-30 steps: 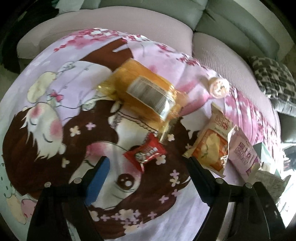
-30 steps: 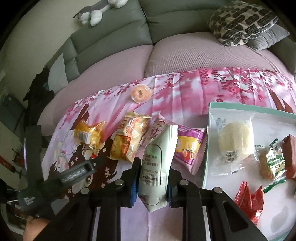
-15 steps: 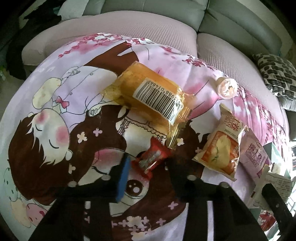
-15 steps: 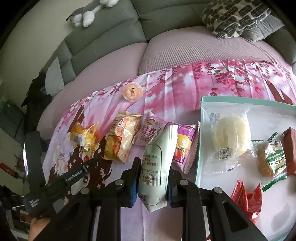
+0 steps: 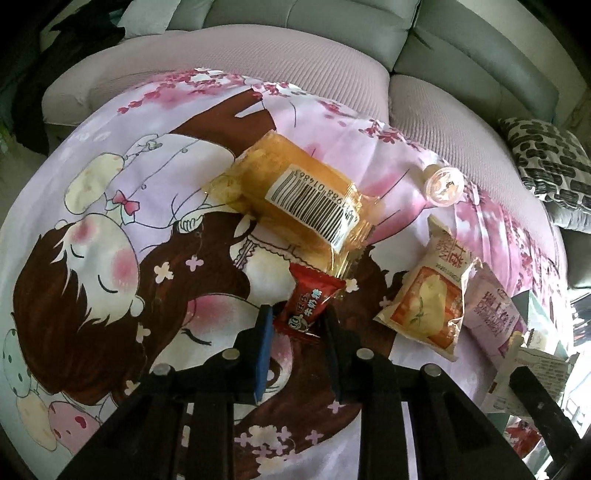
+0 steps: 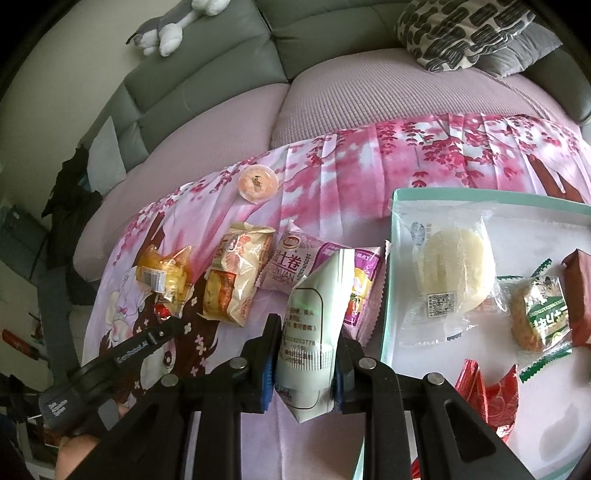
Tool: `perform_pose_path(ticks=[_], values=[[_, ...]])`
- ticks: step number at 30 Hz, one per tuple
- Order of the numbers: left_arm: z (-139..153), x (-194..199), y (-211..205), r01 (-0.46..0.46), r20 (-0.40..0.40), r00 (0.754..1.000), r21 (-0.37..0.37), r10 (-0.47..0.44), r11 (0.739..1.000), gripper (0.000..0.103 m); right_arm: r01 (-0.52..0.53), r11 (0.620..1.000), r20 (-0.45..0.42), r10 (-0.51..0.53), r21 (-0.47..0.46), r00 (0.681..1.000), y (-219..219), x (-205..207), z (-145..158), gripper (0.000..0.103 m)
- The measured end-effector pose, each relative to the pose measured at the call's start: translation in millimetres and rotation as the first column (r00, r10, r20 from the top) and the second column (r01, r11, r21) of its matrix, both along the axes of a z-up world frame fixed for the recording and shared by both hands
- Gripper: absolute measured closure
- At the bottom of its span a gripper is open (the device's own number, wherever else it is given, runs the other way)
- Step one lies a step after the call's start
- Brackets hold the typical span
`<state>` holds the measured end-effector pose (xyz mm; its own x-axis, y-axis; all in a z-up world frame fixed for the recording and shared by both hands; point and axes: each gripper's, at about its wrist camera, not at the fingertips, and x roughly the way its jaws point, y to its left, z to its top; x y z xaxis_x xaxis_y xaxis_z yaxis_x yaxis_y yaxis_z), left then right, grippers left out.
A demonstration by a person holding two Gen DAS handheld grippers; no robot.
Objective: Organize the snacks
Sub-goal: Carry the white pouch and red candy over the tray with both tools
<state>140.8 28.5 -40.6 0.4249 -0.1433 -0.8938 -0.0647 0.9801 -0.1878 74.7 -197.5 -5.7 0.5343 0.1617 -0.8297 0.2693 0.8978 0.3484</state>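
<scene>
My left gripper is shut on a small red candy packet on the cartoon-print cloth. It also shows in the right wrist view. A yellow cake pack with a barcode lies just beyond it. My right gripper is shut on a pale green-white snack pouch, held upright just left of a white tray. The tray holds a round white bun pack, a green-labelled snack and red wrappers.
An orange chip bag, a pink roll pack and a jelly cup lie on the cloth between the grippers. A grey sofa back, a patterned pillow and a plush toy are behind.
My left gripper moved forward and closed on the red candy packet, which now tilts up between the fingers. My right gripper, still holding the pouch, shifted slightly left of the tray.
</scene>
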Motion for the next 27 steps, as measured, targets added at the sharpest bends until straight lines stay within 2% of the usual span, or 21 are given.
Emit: perform_pose_path(ticks=[8,15,21,27], values=[[20,-11,-6,0.025,0.052,0.998,-0.003,-0.025,1.0,0.076,0.002,1.0,0.029,-0.002,-0.001,1.0,-1,-4,11,0.078],[51,-23,-15,0.058,0.128,0.99,0.006,-0.058,0.998,0.076,0.018,1.0,0.072,-0.018,0.002,0.997,-10,-12,30,0.078],[75,-35,-43,0.14,0.194,0.971,0.02,-0.141,0.99,0.076,0.066,0.998,0.111,-0.067,0.008,0.992,-31,-23,48,0.078],[93,-47,-82,0.234,0.239,0.942,0.035,-0.235,0.972,0.076,0.167,0.986,0.143,-0.166,0.007,0.976,-70,-42,64,0.077]])
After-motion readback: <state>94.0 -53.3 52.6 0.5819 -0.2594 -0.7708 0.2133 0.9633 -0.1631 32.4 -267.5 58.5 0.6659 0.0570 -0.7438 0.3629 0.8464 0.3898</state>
